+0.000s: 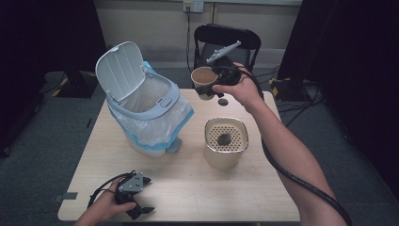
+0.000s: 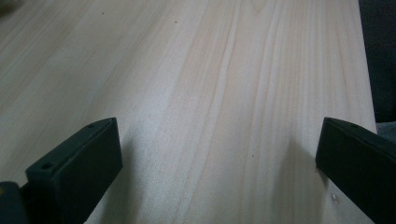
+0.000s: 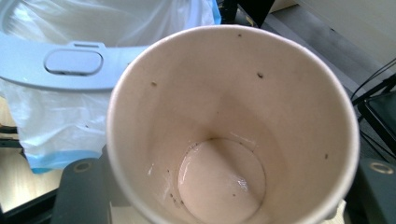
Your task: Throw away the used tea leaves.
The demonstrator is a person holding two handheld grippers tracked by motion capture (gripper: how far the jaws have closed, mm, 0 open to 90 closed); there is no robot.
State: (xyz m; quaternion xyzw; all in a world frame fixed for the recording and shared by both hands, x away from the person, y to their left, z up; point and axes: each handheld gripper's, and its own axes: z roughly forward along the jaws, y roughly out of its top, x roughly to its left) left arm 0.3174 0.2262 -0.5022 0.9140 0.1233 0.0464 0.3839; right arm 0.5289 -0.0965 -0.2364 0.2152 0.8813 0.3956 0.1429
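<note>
Pinching a paper cup [image 1: 203, 81] above the table's far edge [image 1: 244, 91], right claw [image 1: 221, 77], left claw [image 1: 141, 195] spread near the front edge.

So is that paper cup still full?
Empty: the paper cup, tipped in the right gripper, shows its bare bottom, with only specks and a wet sheen.

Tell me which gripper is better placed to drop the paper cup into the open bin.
Right. The right gripper already holds the paper cup raised beside the bin; the left gripper rests open at the table's near edge.

Wooden table [image 1: 188, 188] (bin [image 1: 146, 113], strainer pot [image 1: 226, 148])
</note>
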